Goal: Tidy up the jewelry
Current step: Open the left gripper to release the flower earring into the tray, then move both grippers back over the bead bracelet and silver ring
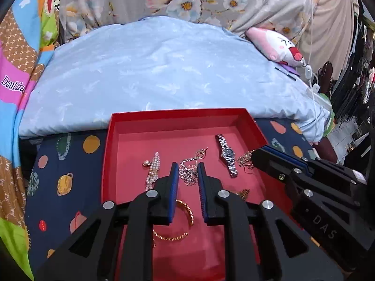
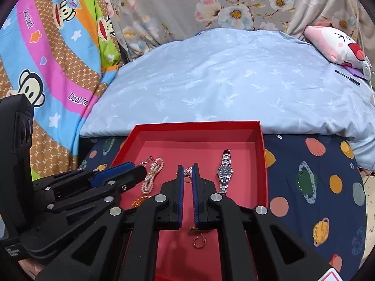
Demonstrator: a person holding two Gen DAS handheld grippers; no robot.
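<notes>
A red shallow box point(image 1: 178, 116) lies on the navy planet sheet and holds the jewelry. In it lie a silver watch point(image 1: 226, 155), a pearl strand point(image 1: 152, 172), a silver flower necklace point(image 1: 187, 175), a gold bangle point(image 1: 187, 213) and gold earrings point(image 1: 243, 159). My left gripper point(image 1: 188, 165) hovers over the necklace with its jaws a little apart and nothing between them. My right gripper point(image 2: 187, 166) is shut and empty above the box middle, with the watch point(image 2: 224, 171) to its right, the pearls point(image 2: 152, 175) to its left and a small gold hoop point(image 2: 199, 242) below it.
A light blue duvet point(image 1: 164, 70) rises just behind the box. Behind it hangs floral cloth point(image 2: 211, 4), and a cartoon blanket point(image 2: 46, 58) lies at the left. A pink plush pillow point(image 2: 335, 44) and a black pen point(image 2: 346, 77) sit at the far right. The navy sheet point(image 2: 316, 187) surrounds the box.
</notes>
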